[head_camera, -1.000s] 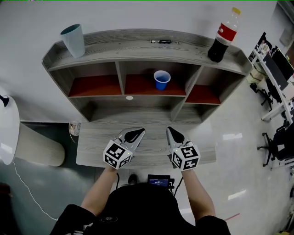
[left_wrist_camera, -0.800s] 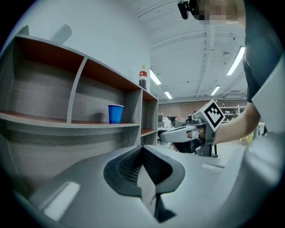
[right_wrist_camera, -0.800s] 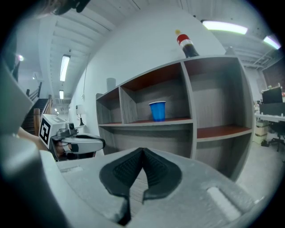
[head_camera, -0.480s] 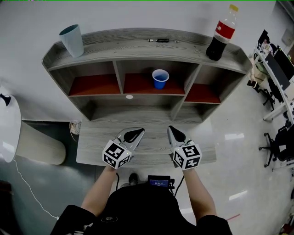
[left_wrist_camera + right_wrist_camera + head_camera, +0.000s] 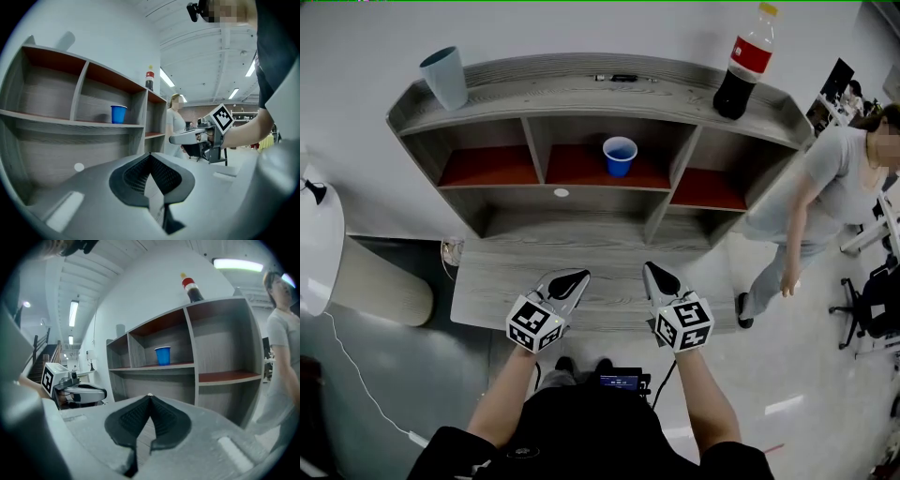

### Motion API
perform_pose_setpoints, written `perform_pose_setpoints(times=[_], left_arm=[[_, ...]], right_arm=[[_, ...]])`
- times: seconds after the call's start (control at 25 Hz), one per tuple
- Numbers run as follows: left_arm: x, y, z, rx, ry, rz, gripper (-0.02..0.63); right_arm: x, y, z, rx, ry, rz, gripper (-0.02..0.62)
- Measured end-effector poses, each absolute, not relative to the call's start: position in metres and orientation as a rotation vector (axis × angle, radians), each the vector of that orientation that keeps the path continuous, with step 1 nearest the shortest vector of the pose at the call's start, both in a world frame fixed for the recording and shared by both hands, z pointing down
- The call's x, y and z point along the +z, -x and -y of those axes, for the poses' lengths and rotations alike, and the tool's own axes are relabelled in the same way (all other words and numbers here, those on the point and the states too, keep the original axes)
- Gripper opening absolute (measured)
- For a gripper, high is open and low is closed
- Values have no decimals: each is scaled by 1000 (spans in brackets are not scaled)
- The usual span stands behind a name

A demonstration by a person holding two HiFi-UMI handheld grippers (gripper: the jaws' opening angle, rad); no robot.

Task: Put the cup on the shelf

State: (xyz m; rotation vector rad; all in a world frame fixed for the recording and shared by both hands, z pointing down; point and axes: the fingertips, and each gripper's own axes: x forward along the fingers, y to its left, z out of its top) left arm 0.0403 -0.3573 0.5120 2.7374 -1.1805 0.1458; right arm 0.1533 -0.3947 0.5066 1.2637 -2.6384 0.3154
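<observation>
A blue cup (image 5: 620,156) stands upright in the middle compartment of the grey wooden shelf (image 5: 581,103); it also shows in the left gripper view (image 5: 118,114) and the right gripper view (image 5: 162,355). My left gripper (image 5: 574,279) hovers over the desk's front, shut with nothing in it. My right gripper (image 5: 656,278) is beside it, also shut and empty. Both are well short of the cup.
A pale teal cup (image 5: 445,78) stands on the shelf top at left, a cola bottle (image 5: 741,64) at right, a dark pen (image 5: 615,78) between them. A person in grey (image 5: 811,206) stands at the right of the desk (image 5: 487,291). A white lamp (image 5: 317,246) is at left.
A person in grey has walked into view at the right. Both grippers have stayed shut and nearly still above the desk's front.
</observation>
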Motion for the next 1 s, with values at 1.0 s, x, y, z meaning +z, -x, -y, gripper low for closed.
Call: perform_pose_setpoints(times=[1.0], left_arm=[[535, 30, 215, 158, -2772, 1024, 3]], right_arm=[[516, -106, 237, 362, -1460, 2562, -3]])
